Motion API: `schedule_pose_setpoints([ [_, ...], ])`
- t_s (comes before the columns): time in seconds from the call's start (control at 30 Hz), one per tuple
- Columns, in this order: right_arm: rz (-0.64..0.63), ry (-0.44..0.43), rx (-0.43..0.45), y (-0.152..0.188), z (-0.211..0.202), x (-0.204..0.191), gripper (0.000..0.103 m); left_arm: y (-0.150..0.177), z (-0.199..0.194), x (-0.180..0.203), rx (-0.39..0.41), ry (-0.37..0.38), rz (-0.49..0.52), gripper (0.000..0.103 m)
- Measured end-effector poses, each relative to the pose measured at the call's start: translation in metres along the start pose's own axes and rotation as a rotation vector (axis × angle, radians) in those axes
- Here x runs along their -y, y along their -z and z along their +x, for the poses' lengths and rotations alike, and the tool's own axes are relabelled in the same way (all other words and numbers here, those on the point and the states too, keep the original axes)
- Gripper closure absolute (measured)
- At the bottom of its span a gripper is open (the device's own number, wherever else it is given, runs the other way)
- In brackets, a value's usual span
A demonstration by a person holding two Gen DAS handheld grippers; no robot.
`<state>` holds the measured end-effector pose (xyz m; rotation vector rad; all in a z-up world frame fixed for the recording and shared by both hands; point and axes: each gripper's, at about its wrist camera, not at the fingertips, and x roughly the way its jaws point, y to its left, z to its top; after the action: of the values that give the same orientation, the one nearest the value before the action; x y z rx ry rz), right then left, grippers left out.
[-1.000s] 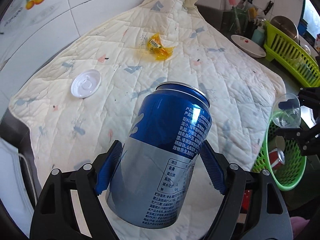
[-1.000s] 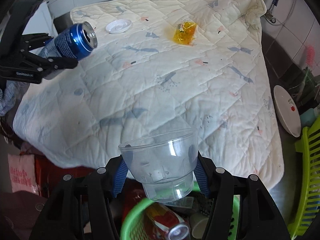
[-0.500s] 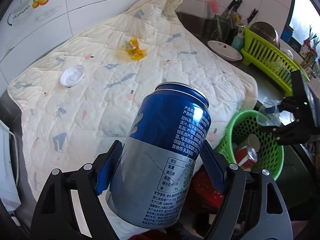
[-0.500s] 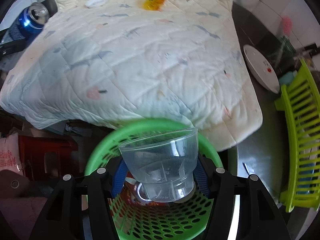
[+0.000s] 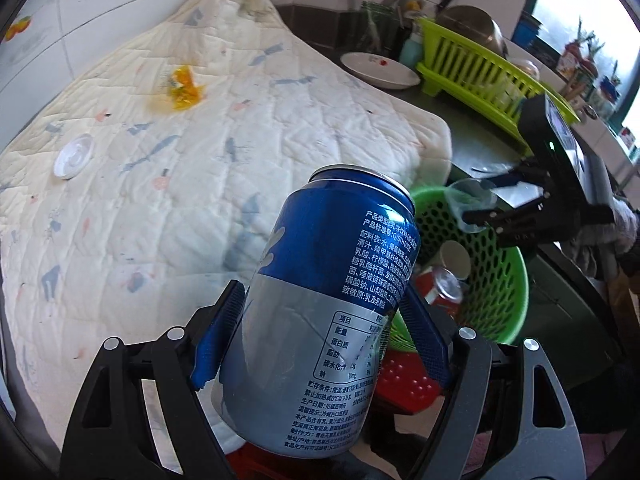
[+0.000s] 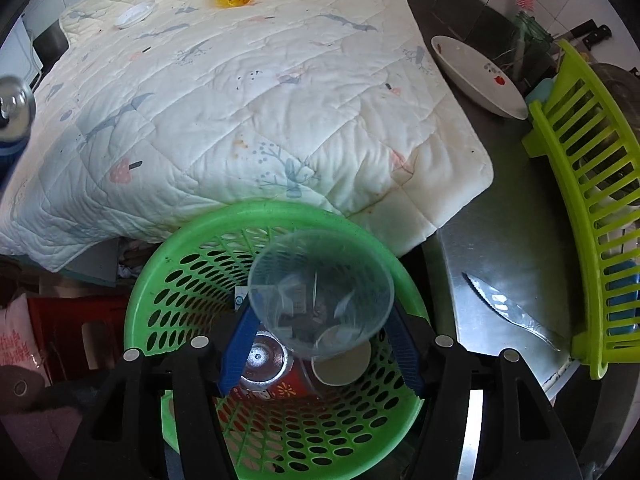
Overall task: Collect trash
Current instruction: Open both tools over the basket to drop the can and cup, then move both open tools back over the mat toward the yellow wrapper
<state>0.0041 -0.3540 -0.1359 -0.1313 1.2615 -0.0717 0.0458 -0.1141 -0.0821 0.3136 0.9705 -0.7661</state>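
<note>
**Ana:** Fingers [image 6: 236, 344] of the right gripper [image 6: 320, 344] are clamped on the clear plastic cup [image 6: 320, 292], one blue pad on each side of its lower wall. The cup hangs just above the green basket [image 6: 192, 232], mouth tipped toward the quilt [image 6: 240, 100].

**Ben:** So the drop is next. How would you do it cleanly?

**Ana:** I'd keep the cup inside the basket rim, then part the fingers fully so it falls free. It's light and may cling to a pad. A red can [image 6: 272, 388] and a paper cup [image 6: 340, 368] already lie at the bottom, so it should settle on those.

**Ben:** And the left gripper [image 5: 324, 344]?

**Ana:** Its pads are closed on the blue can [image 5: 320, 320], held in the air between the quilt and the basket. I'd hold it off until the right one clears the opening, or the two could knock together.

**Ben:** Anything left?

**Ana:** A yellow wrapper [image 5: 182, 88] and a white lid [image 5: 74, 156] lie on the quilt.
</note>
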Motion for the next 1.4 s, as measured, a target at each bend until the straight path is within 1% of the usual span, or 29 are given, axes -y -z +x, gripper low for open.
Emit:
schedule_pose_setpoints([
  [0.07, 0.007, -0.007, 0.012, 0.000, -0.005, 0.002, 0.037, 0.001, 0.004, 0.010, -0.012, 0.022, 0.009, 0.026],
  [0.2, 0.014, -0.006, 0.035, 0.000, -0.016, 0.004, 0.037, 0.001, 0.011, 0.029, -0.021, 0.067, 0.017, 0.026],
  [0.43, 0.037, 0.003, 0.065, 0.001, -0.031, 0.014, 0.037, -0.003, 0.033, 0.064, -0.048, 0.090, 0.071, 0.026],
  [0.63, 0.037, 0.014, 0.087, 0.000, -0.041, 0.017, 0.037, -0.009, 0.059, 0.082, -0.086, 0.134, 0.068, 0.026],
  [0.77, 0.044, 0.022, 0.094, 0.001, -0.045, 0.022, 0.037, -0.013, 0.074, 0.093, -0.102, 0.144, 0.076, 0.026],
  [0.9, 0.062, 0.031, 0.098, 0.002, -0.048, 0.030, 0.037, -0.017, 0.086, 0.100, -0.112, 0.157, 0.073, 0.026],
  [1.0, 0.068, 0.038, 0.102, 0.002, -0.050, 0.034, 0.037, -0.021, 0.090, 0.105, -0.101, 0.159, 0.078, 0.024],
  [1.03, 0.071, 0.042, 0.104, 0.001, -0.051, 0.036, 0.037, -0.023, 0.091, 0.108, -0.096, 0.159, 0.081, 0.023],
  [1.07, 0.074, 0.042, 0.105, 0.001, -0.051, 0.038, 0.037, -0.025, 0.091, 0.109, -0.090, 0.153, 0.084, 0.017],
  [1.13, 0.077, 0.044, 0.109, -0.001, -0.052, 0.040, 0.037, -0.028, 0.089, 0.110, -0.076, 0.163, 0.082, 0.017],
  [1.27, 0.078, 0.043, 0.120, -0.004, -0.053, 0.042, 0.037, -0.027, 0.085, 0.105, -0.073, 0.157, 0.076, 0.016],
  [1.4, 0.081, 0.032, 0.130, -0.011, -0.053, 0.040, 0.037, -0.027, 0.077, 0.091, -0.061, 0.135, 0.058, 0.016],
])
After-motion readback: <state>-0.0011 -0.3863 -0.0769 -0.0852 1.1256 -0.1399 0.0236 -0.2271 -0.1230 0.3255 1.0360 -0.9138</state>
